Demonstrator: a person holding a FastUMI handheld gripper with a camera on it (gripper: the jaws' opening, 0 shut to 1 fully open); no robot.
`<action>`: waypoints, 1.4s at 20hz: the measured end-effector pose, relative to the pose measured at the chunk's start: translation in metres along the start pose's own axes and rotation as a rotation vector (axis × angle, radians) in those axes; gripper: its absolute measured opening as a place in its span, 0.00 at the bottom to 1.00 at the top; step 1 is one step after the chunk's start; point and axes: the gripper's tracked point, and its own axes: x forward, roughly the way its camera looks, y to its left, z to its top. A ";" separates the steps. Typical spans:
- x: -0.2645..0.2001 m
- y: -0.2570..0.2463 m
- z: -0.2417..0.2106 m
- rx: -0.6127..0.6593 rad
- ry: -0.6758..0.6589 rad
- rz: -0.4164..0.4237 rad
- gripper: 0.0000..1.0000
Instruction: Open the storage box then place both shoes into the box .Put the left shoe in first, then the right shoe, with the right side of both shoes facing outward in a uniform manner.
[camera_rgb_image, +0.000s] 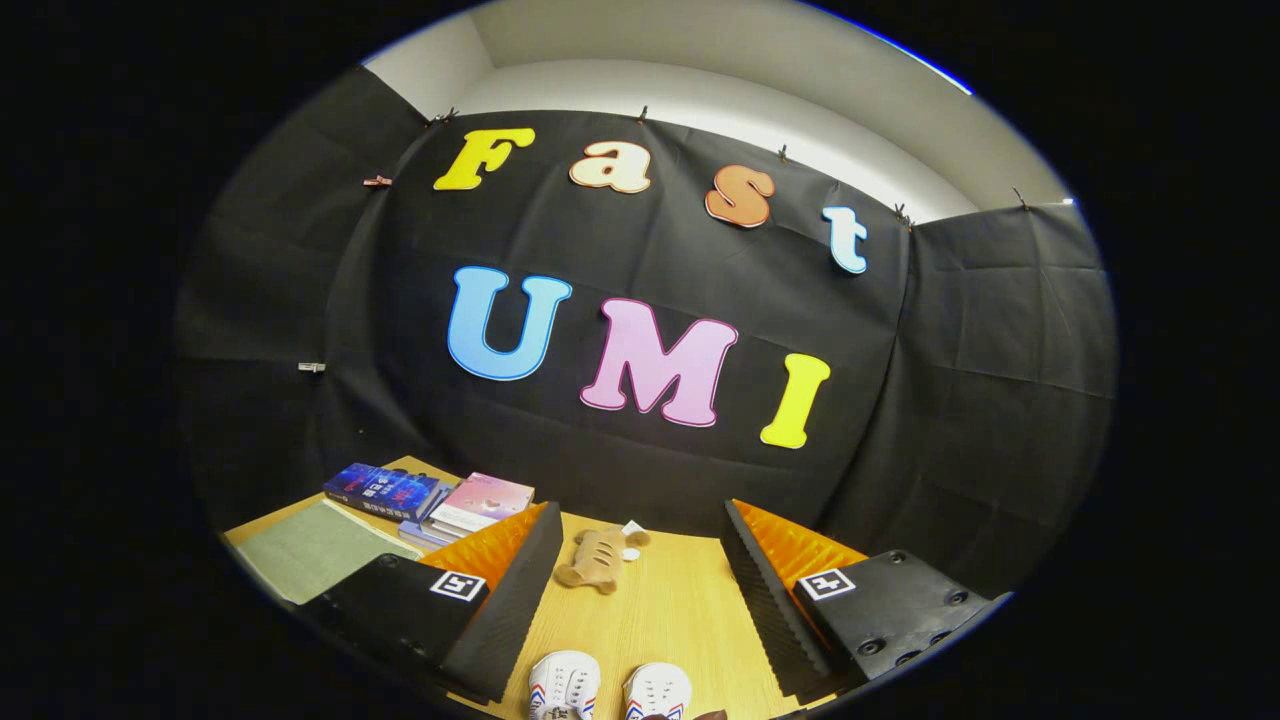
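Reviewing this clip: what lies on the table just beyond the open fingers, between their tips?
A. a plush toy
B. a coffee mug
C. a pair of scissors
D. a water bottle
A: a tan plush toy lies on the wooden table just beyond the open gripper, with the shoes nearer the camera between the fingers.

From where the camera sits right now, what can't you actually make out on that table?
- Shoes, between the open gripper fingers: cut off by the view's lower edge, so only their toes show.
- Stacked books: near corner hidden behind one finger.
- Small plush toy beyond the fingers: too small to identify.
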 end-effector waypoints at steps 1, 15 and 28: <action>0.000 0.002 -0.001 -0.006 0.002 0.003 0.97; 0.006 0.078 -0.011 0.120 0.080 0.297 0.97; 0.000 0.206 -0.111 0.719 0.553 0.854 0.98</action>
